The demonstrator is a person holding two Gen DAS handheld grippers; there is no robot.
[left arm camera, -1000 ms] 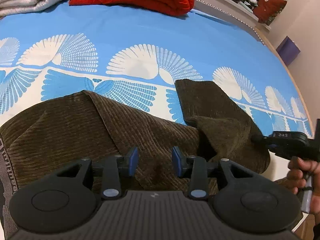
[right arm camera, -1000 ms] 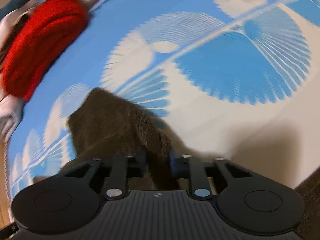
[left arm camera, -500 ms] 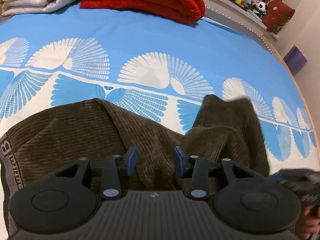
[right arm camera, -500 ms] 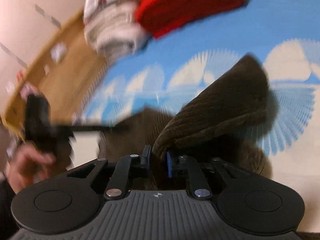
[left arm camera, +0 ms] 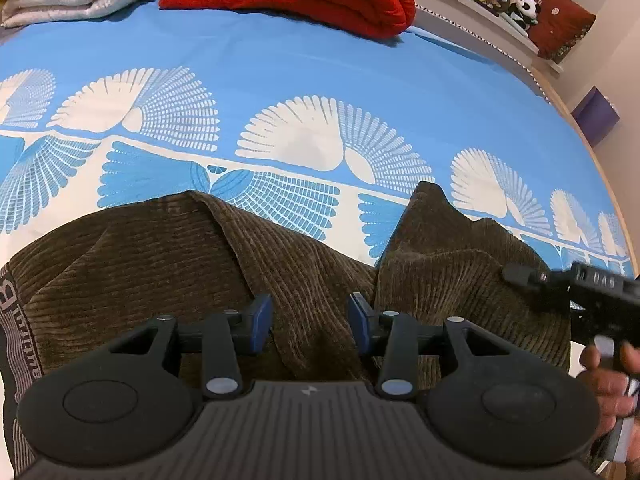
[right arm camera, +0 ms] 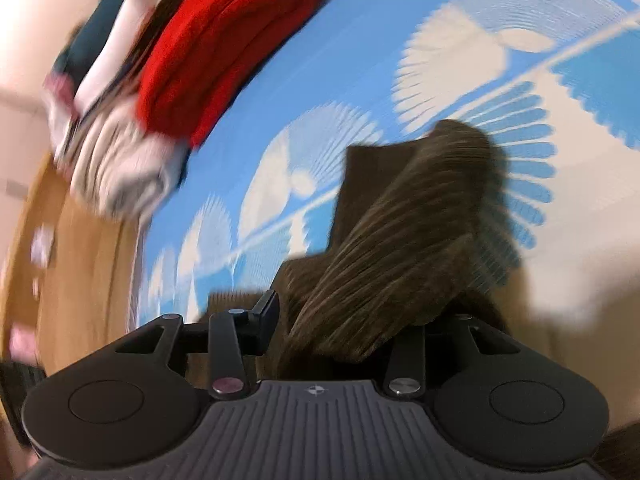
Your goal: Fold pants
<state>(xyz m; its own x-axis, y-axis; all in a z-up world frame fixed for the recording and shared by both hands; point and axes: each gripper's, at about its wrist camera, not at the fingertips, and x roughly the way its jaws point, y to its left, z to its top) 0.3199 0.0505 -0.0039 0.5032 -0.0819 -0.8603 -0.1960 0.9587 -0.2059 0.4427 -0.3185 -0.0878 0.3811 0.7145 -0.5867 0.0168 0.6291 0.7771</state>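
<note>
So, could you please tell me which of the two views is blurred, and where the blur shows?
Left wrist view: mostly sharp, the brown pants crisp, only the right tool at the edge smeared. Right wrist view: motion blur throughout, streaking the red blanket and bedsheet; strong fisheye curvature in both.

Your left claw [left arm camera: 310, 318] hovers part open over the brown corduroy pants [left arm camera: 168, 264] on the blue patterned bed [left arm camera: 320, 76], nothing between its pads; your right claw [left arm camera: 520, 274] sits at the folded-over leg's edge
</note>
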